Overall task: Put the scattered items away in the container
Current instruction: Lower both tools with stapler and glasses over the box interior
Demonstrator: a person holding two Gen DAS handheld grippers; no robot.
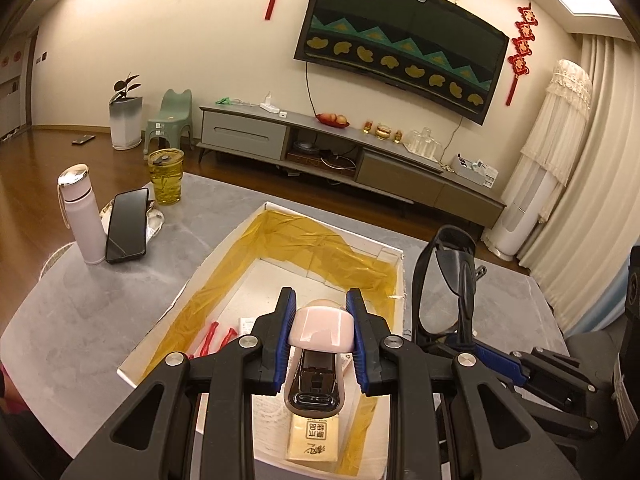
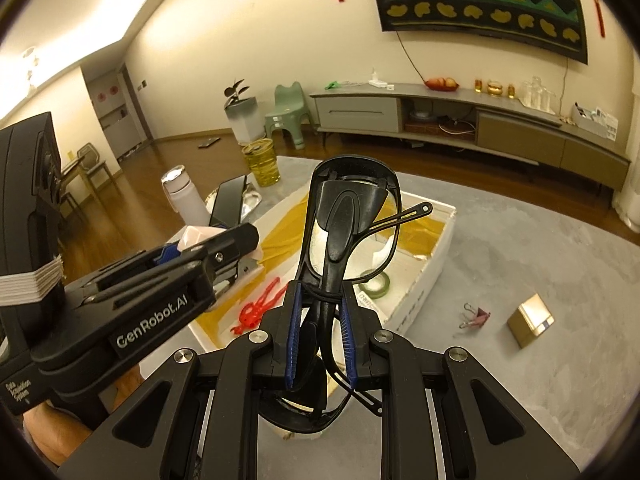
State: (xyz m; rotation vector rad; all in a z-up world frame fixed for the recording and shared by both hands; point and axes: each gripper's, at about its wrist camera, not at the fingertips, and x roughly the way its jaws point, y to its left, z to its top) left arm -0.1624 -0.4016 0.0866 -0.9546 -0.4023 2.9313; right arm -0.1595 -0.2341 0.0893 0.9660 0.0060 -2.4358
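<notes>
1. One grey marble-look table [image 2: 520, 248] carries everything, with a white open-topped cardboard box lined with yellow tape [image 1: 280, 236] standing at its middle.
2. Held over the box's near end, the left gripper [image 1: 322, 332] has its blue-padded fingers pressed on a pink-and-black stapler [image 1: 320, 354], which hangs above the box floor.
3. At the box's right wall, the right gripper [image 2: 320, 336] pinches a pair of black-framed glasses [image 2: 352, 216] by the folded temples, lenses upright above the box's near edge.
4. Inside the box lie a red plastic clip [image 2: 256, 308] at the left, a green tape roll [image 2: 376, 286] at the right and a tan printed packet [image 1: 314, 440] nearest.
5. Right of the box, on the table, sit a small gold cardboard cube [image 2: 530, 320] and a pink binder clip [image 2: 476, 316], just apart.
6. At the far left stand a white flask [image 1: 82, 216], a black phone [image 1: 127, 226] propped beside it and a yellow-tinted jar [image 1: 166, 176].
</notes>
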